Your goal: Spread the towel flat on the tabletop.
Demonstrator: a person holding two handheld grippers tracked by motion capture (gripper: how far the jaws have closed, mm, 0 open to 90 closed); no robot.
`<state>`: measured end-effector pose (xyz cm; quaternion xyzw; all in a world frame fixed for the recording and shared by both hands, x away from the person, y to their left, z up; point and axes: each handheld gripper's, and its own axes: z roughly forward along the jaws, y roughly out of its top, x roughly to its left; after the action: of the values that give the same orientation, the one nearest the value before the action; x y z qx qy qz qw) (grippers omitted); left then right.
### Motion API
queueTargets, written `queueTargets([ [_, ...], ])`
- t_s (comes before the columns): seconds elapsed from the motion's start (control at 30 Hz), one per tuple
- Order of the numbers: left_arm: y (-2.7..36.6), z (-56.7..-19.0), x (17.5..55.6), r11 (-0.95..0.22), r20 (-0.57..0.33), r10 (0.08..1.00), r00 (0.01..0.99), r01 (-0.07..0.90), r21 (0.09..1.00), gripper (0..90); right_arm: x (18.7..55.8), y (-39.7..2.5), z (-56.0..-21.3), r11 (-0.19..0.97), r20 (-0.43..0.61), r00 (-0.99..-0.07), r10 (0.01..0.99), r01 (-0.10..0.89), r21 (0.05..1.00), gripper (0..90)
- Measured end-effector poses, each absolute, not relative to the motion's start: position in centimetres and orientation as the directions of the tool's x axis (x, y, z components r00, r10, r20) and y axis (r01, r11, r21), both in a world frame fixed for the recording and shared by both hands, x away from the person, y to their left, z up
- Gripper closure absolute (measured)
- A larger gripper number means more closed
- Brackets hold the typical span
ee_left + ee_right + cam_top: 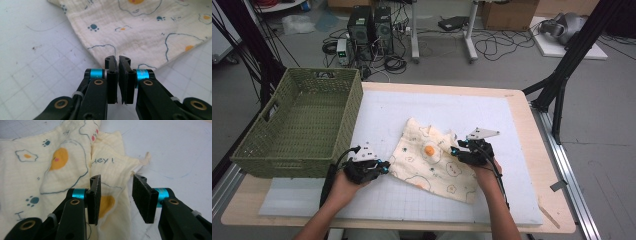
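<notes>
A cream cloth (432,161) printed with fried eggs and paw prints lies rumpled in the middle of the white mat. My left gripper (384,166) is at the cloth's left corner. In the left gripper view its jaws (118,60) are shut, tips just at the cloth's hem (140,32), with nothing visibly pinched between them. My right gripper (454,150) is at the cloth's right side. In the right gripper view it (116,182) stands open, its jaws either side of a raised fold of the cloth (50,170) near the printed word "Hey!".
A green woven basket (277,145) stands on the table's left side, close to my left hand. The white gridded mat (512,130) covers most of the wooden table. Cables, computer boxes and black frame legs are on the floor beyond the far edge.
</notes>
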<state>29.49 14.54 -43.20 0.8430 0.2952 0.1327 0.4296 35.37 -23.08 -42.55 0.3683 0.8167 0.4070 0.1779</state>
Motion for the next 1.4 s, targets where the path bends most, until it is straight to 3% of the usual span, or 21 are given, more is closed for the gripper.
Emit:
queueTargets([
  [0.1,14.8,-43.1,29.0,-0.468,-0.026,0.603,0.797,0.38,0.798,84.9,36.1,-22.4,-43.1,0.42,0.019,-0.66,0.751,0.501,0.757,56.6],
  [0.13,14.8,-43.2,28.8,-0.469,-0.028,0.602,0.798,0.382,0.797,84.9,36.4,-22.3,-43.3,0.43,0.019,-0.661,0.75,0.51,0.745,63.3],
  [0.2,15.0,-43.3,28.6,-0.472,-0.031,0.599,0.8,0.384,0.794,84.8,36.5,-22.3,-43.5,0.478,-0.031,-0.67,0.742,0.496,0.725,85.1],
  [0.3,15.2,-43.6,28.4,-0.474,-0.043,0.595,0.802,0.394,0.788,84.7,36.8,-23.2,-43.1,0.461,-0.089,-0.609,0.788,0.488,0.741,86.9],
  [0.5,14.8,-44.0,27.8,-0.49,-0.054,0.56,0.827,0.383,0.783,84.6,37.9,-25.8,-42.7,0.362,-0.153,-0.391,0.908,0.542,0.759,86.9],
  [0.6,14.7,-44.2,27.6,-0.499,-0.059,0.55,0.833,0.385,0.777,84.6,38.4,-26.3,-43.0,0.309,-0.133,-0.322,0.937,0.589,0.747,78.7],
  [0.77,15.0,-44.2,27.8,-0.486,-0.079,0.548,0.832,0.394,0.78,82.9,37.5,-26.5,-42.5,0.319,-0.136,-0.342,0.93,0.566,0.76,68.5],
  [0.87,15.2,-44.0,28.0,-0.456,-0.086,0.574,0.814,0.406,0.792,68.6,36.6,-26.9,-41.6,0.309,-0.127,-0.352,0.928,0.531,0.789,62.6],
  [1.07,15.6,-43.2,28.9,-0.376,-0.09,0.638,0.765,0.412,0.83,50.0,33.4,-27.0,-41.3,0.37,-0.155,-0.435,0.887,0.47,0.801,55.2],
  [1.17,15.4,-42.9,29.4,-0.347,-0.089,0.661,0.745,0.409,0.844,47.4,31.5,-26.9,-42.5,0.402,-0.171,-0.47,0.866,0.452,0.796,50.7],
  [1.4,14.8,-42.7,30.9,-0.318,-0.091,0.692,0.717,0.415,0.852,44.7,28.3,-26.2,-44.1,0.378,-0.064,-0.574,0.816,0.446,0.811,42.0],
])
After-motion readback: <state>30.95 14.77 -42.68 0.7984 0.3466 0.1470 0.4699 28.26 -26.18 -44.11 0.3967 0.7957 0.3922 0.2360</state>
